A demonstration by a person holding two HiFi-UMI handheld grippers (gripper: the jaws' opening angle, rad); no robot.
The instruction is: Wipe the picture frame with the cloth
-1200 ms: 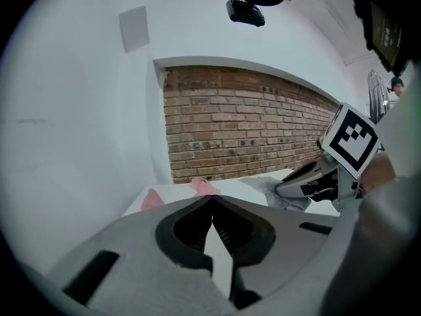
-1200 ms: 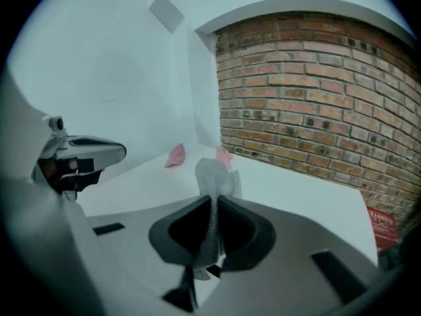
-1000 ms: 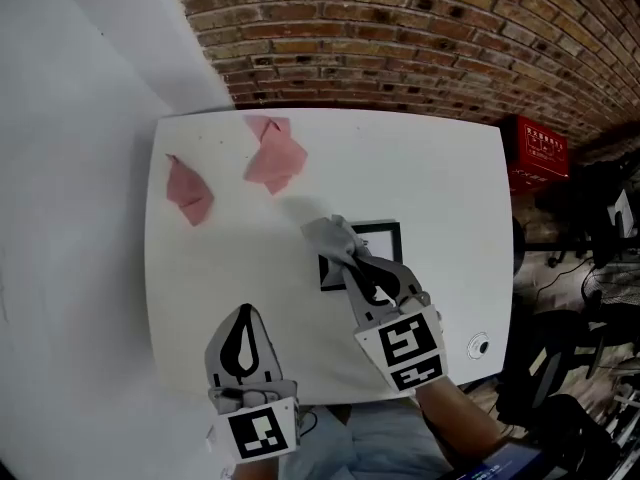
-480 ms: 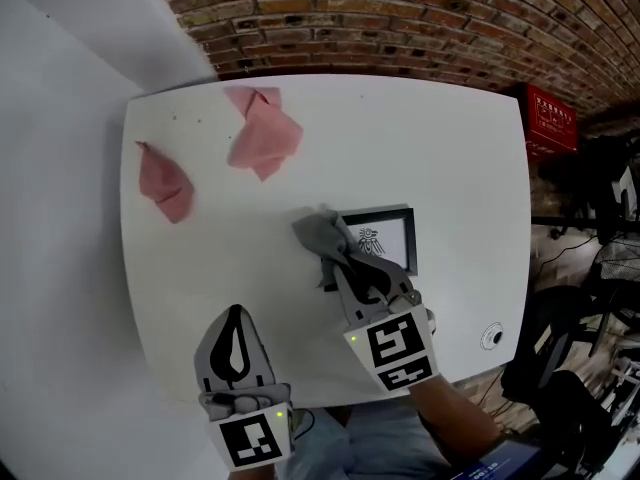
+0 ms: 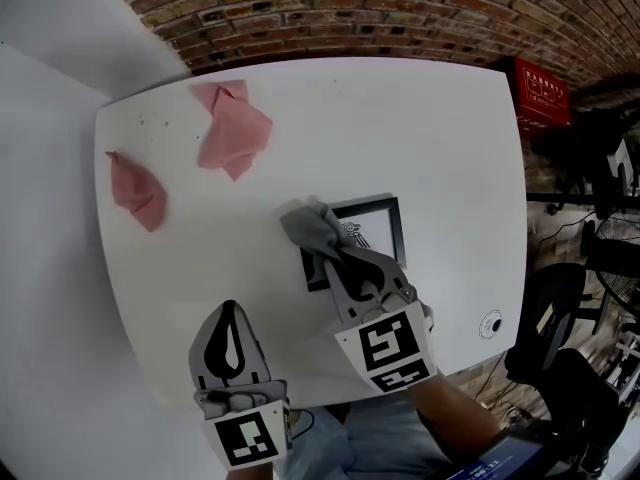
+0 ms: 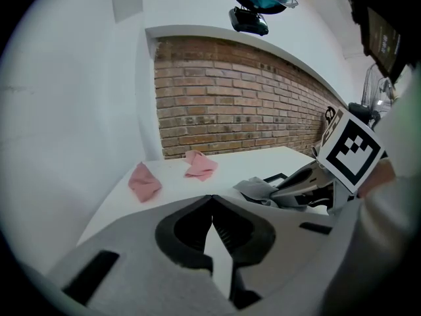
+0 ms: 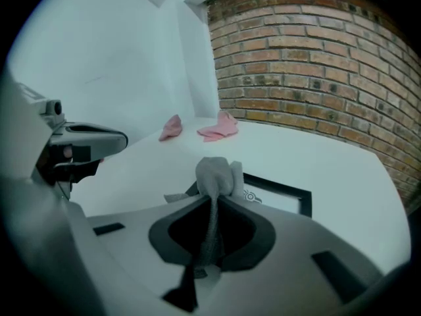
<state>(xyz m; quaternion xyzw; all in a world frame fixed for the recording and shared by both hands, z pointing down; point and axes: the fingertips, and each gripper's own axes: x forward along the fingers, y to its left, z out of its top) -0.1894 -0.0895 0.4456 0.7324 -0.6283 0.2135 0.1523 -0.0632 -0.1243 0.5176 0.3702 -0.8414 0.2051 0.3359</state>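
The white table (image 5: 420, 118) fills most of the head view, with a brick wall (image 5: 350, 8) along the top of the picture and a red box (image 5: 541, 94) at the upper right, off the table's far corner. A black picture frame (image 5: 378, 236) lies flat on the table just right of the picture's centre, with a small dark emblem showing on the white sheet inside it.

The right gripper (image 5: 338, 258) reaches up from the lower middle of the picture and lies across the frame's lower left part. Its jaws are closed on a grey cloth (image 5: 310, 226), and in the right gripper view a strand of the fabric runs down between the pads. The rest bunches out past the tips in a soft lump, which sits on the frame's upper left corner and spills a little onto the bare table beside it.

The left gripper (image 5: 229, 310) is at the lower left, over the table's near edge and well apart from the frame. Its jaws are pressed together at the tips with nothing between them. Whether it touches the tabletop I cannot tell.

Two crumpled pink cloths lie at the upper left of the table: one (image 5: 235, 128) nearer the wall, the other (image 5: 135, 190) by the left edge, both far from either gripper.
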